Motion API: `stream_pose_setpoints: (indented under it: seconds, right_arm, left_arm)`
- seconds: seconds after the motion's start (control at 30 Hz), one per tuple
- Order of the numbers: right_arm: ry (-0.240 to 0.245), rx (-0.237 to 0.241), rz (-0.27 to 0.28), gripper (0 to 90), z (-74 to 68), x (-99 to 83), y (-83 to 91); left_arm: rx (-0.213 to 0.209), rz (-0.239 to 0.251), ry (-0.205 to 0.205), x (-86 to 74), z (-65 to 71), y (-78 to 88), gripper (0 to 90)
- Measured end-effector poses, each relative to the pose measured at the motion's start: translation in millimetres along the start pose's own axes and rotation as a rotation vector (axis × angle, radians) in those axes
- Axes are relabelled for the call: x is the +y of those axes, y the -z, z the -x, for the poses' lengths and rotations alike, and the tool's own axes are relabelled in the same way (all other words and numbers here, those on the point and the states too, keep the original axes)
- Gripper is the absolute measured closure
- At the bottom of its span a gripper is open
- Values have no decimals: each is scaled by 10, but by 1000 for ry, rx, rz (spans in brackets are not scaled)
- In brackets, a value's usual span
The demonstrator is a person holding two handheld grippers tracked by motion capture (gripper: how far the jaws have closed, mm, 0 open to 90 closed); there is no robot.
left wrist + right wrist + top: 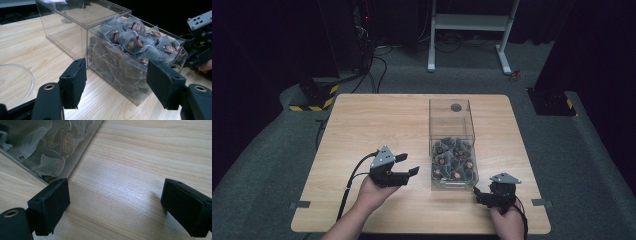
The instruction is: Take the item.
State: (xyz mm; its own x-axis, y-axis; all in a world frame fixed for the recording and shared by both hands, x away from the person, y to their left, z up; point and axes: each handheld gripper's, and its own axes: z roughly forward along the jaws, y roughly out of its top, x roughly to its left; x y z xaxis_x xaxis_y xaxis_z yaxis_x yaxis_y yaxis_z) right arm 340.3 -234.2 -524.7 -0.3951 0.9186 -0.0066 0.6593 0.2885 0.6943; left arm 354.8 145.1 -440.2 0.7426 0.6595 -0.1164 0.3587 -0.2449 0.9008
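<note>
A clear plastic box [451, 127] stands right of the table's middle, split into two compartments. The near compartment is heaped with pyramid tea bags [453, 161] bearing dark red tags; the far one looks bare. My left gripper [410, 164] hovers just left of the box, open and holding nothing. In the left gripper view its jaws frame the box wall [100, 47] and the tea bags [130, 42]. My right gripper [478, 195] sits low at the box's near right corner, open. Between its jaws [116, 195] lies bare wood, with the box corner [62, 170] beside its left jaw.
The wooden table [372, 125] has free room to the left and behind the box. A dark round spot [456, 107] shows on the box's far end. A white frame [469, 30] and cables stand on the floor beyond. The right gripper [200, 47] appears past the box.
</note>
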Motion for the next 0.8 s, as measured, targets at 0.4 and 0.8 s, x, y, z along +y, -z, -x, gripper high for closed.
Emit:
stream_pose_setpoints:
  seconds: [0.4,0.8]
  right_arm:
    - [-1,1,0,84,-1,0,1]
    - [1,3,0,85,1,-1,2]
  left_arm:
    - [-26,-8,-14,69,53,-135,340]
    - [-48,-13,-27,157,116,-261,355]
